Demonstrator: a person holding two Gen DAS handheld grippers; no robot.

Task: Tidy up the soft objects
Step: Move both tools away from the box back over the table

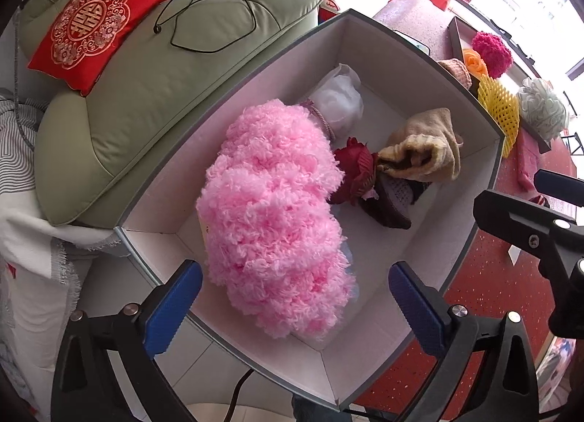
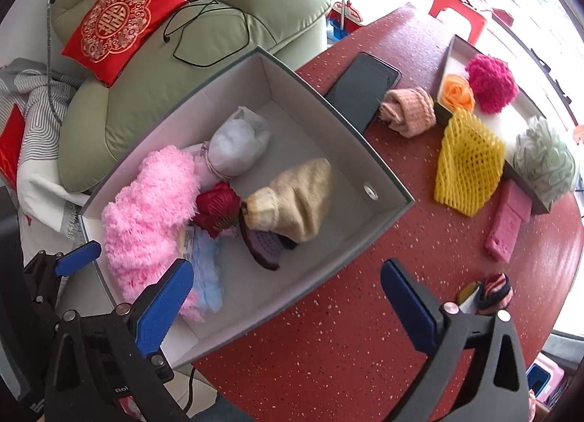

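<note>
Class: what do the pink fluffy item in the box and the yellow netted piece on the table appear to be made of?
Pink fluffy item: probably synthetic yarn or chenille, matte, shown by its dense curly loops. Yellow netted piece: likely foam mesh, given its thick, soft-looking, diamond-shaped lattice.

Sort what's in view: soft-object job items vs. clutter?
Job items: grey box, pink fluffy bundle, beige sock inside; on the table pink rolled sock, yellow foam net, magenta pompom, grey-green bath pouf, striped sock.

Lying about: phone, red cushion, black cable.
</note>
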